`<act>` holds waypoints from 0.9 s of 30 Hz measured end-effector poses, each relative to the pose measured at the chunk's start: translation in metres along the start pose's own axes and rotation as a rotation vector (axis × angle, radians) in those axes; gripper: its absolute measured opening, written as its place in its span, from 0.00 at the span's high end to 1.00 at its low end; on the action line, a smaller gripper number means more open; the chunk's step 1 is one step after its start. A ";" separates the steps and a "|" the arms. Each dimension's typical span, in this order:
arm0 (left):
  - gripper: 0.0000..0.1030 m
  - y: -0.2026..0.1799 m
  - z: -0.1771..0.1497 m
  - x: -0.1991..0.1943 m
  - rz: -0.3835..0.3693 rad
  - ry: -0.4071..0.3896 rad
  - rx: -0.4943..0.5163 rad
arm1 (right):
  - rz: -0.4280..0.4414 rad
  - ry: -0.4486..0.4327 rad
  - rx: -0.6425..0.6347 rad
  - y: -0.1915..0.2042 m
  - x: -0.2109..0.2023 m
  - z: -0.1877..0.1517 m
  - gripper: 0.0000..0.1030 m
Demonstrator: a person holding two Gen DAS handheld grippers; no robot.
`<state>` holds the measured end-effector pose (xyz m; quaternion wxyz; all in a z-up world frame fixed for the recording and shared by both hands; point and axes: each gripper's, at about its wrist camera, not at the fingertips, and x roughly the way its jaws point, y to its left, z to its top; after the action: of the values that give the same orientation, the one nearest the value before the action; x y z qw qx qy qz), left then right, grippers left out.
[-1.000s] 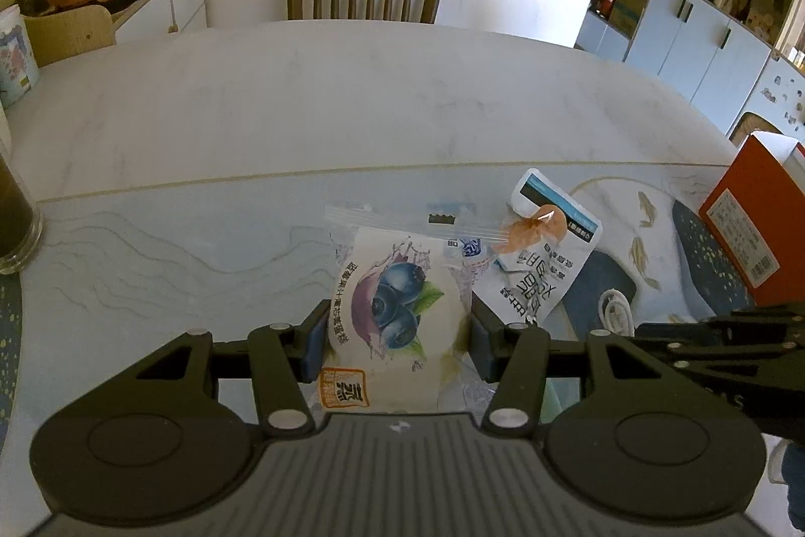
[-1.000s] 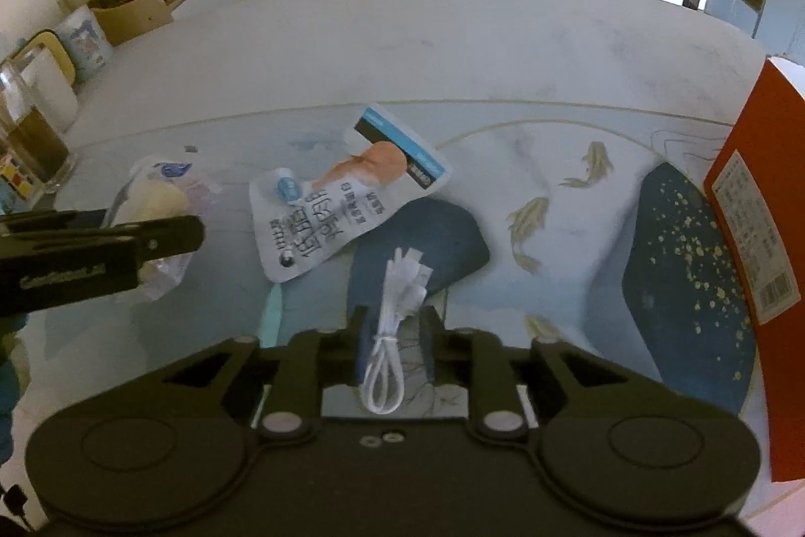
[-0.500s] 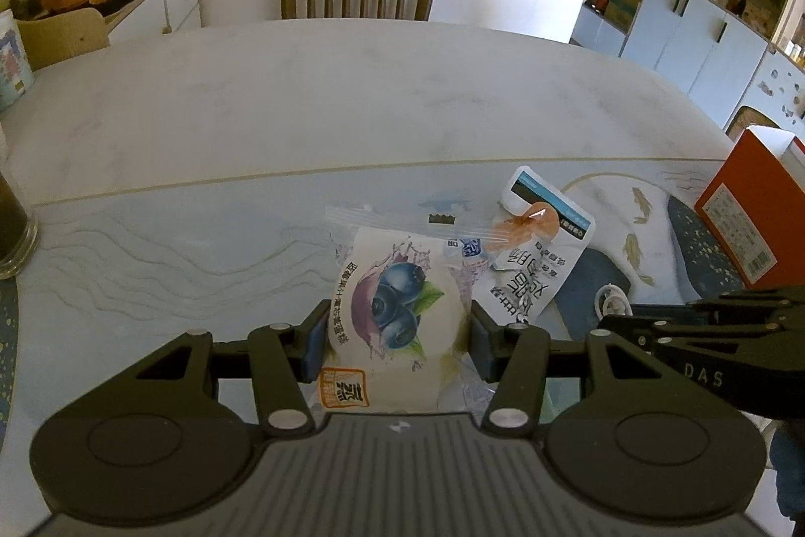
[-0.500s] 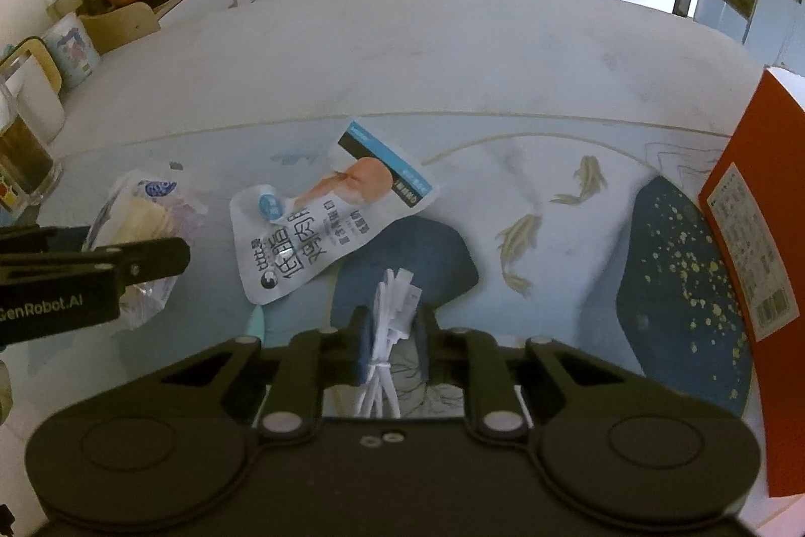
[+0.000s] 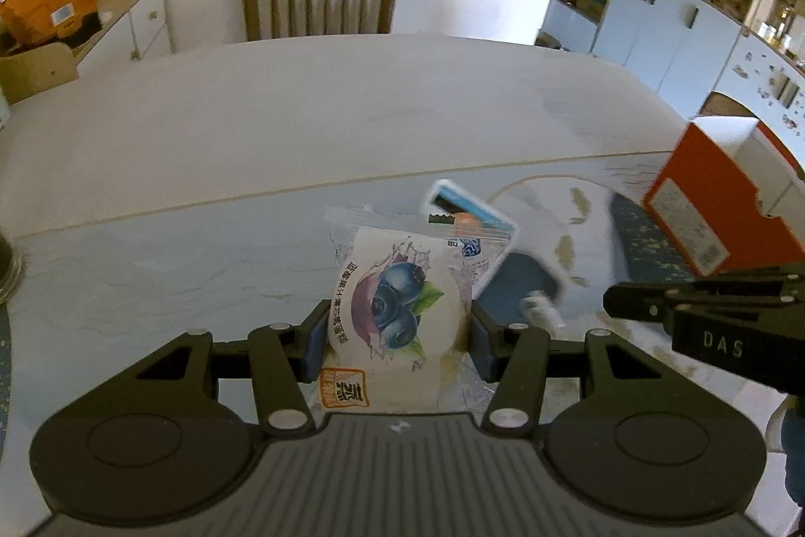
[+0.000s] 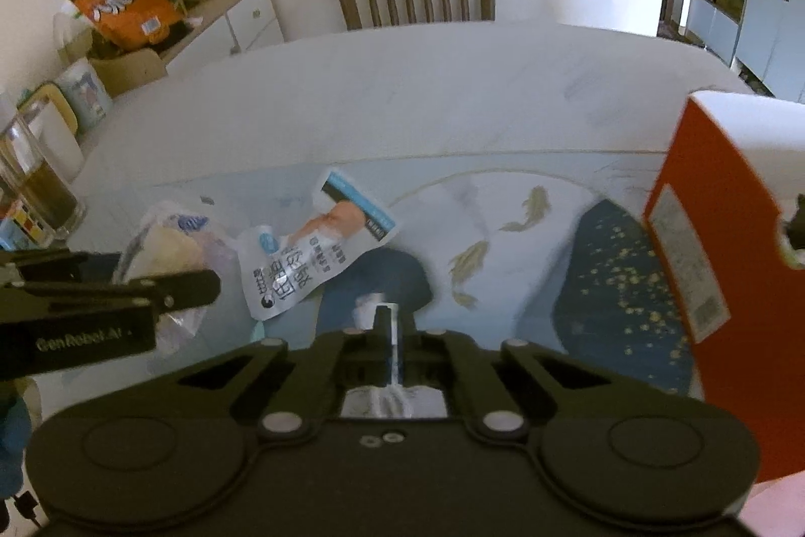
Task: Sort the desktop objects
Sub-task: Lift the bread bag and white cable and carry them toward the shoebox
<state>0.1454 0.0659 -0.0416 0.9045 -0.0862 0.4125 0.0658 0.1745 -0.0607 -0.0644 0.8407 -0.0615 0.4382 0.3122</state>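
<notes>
Right gripper (image 6: 386,325): jaws have just been closing and now stand pinched on 1 white cable (image 6: 395,348), coiled, its long axis running along the fingers, its plug end poking out past the tips. Left gripper (image 5: 397,328): jaws narrow, pads pressed on both sides of 1 blueberry snack packet (image 5: 397,315), held upright with its long axis along the fingers and its clear sealed edge on top

Landmark: orange box (image 6: 724,265), open-topped, standing at the right edge of the table (image 6: 402,94)

- White cable: to the left of the orange box, near it, above the dark blue patch of the fish-print mat (image 6: 528,205)
- Blueberry snack packet: well to the left of the orange box, beyond the cable
- White-and-blue pouch (image 6: 312,255): flat on the mat, left of the orange box, between the 2 grippers, long axis slanting up toward the box; held by neither gripper
- Glass cup (image 6: 37,189): far left of the orange box, at the opposite table edge

Judgement: the right gripper is the nearer to the orange box, which lies directly to its right; if that box is the sorting bin, the cable goes first by a short sideways carry, while the left gripper must cross over the pouch
</notes>
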 end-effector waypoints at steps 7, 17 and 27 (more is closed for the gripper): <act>0.48 -0.021 -0.002 -0.006 -0.008 -0.007 0.009 | 0.043 0.008 -0.034 -0.012 -0.010 -0.006 0.82; 0.48 -0.008 -0.019 -0.001 0.015 0.021 -0.022 | 0.054 0.042 -0.105 0.004 0.026 -0.014 0.64; 0.48 0.016 -0.022 0.003 0.020 0.024 -0.039 | -0.020 0.021 -0.157 0.018 0.051 -0.012 0.65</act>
<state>0.1284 0.0771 -0.0598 0.8968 -0.1007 0.4229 0.0818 0.1769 -0.0272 -0.1080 0.8318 -0.1349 0.4204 0.3365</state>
